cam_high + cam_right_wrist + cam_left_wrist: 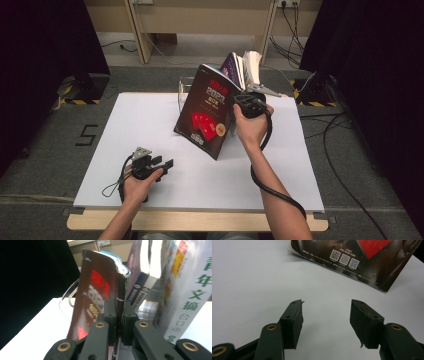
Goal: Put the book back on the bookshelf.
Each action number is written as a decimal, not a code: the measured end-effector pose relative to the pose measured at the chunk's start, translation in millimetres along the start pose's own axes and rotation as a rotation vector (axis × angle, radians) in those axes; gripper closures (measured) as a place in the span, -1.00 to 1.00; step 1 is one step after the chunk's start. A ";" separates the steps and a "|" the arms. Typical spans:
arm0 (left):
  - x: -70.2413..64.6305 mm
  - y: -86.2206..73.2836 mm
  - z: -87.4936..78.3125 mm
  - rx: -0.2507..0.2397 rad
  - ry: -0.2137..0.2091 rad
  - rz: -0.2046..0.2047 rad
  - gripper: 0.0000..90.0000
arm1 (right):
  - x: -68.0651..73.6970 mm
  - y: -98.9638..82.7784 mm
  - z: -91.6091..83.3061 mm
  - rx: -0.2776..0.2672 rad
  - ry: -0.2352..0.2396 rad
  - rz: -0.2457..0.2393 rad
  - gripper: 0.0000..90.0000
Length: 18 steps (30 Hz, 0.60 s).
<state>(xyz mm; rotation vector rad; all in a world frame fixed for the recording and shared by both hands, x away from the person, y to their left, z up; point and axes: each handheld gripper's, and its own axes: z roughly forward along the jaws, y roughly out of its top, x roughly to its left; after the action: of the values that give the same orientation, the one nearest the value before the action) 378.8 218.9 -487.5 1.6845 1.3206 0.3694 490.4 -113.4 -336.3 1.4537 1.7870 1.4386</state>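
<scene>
The right tongs [248, 102], just right of centre in the high view, are clamped on the spine edge of the dark book [206, 111]. In the right gripper view the two jaws stand nearly together at bottom centre with the thin spine [119, 302] pinched between them. Gripping at the spine rather than at the loose page edge probably keeps the cover and pages together as one stiff block.

The dark book stands tilted, upper centre of the high view, its lower corner resting on the white desk [150, 130] and its top leaning toward the row of upright books [245, 67] behind it. A clear plastic holder [184, 92] shows to the left of the dark book, at the far edge of the desk; it appears to serve as the bookend for that row. Whether the dark book touches the row cannot be told.

The left tongs [162, 164], at lower left of the high view, stand open with nothing between them. In the left gripper view the pads [292, 320] hover above bare desk, and the lower edge of the dark book lies beyond them at the top of the frame, well apart. This hand appears parked clear of the work.
</scene>
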 end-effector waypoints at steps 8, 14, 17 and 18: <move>0.9 0.2 -1.2 -0.003 0.001 0.000 -0.04 | 11.9 0.6 -3.5 -0.023 0.034 -0.041 0.94; 2.1 0.1 -1.8 -0.004 0.001 -0.003 -0.04 | 31.8 7.0 -12.6 -0.099 0.048 -0.097 0.94; 2.4 0.2 -2.2 -0.006 0.002 -0.003 -0.04 | 38.8 9.9 -14.7 -0.119 0.051 -0.103 0.94; 2.4 0.2 -2.2 -0.006 0.002 -0.003 -0.04 | 38.8 9.9 -14.7 -0.119 0.051 -0.103 0.94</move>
<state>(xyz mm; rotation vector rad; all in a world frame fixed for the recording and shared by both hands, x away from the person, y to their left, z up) 378.3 222.0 -486.8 1.6781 1.3217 0.3727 468.8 -86.3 -311.5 1.2580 1.7475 1.5135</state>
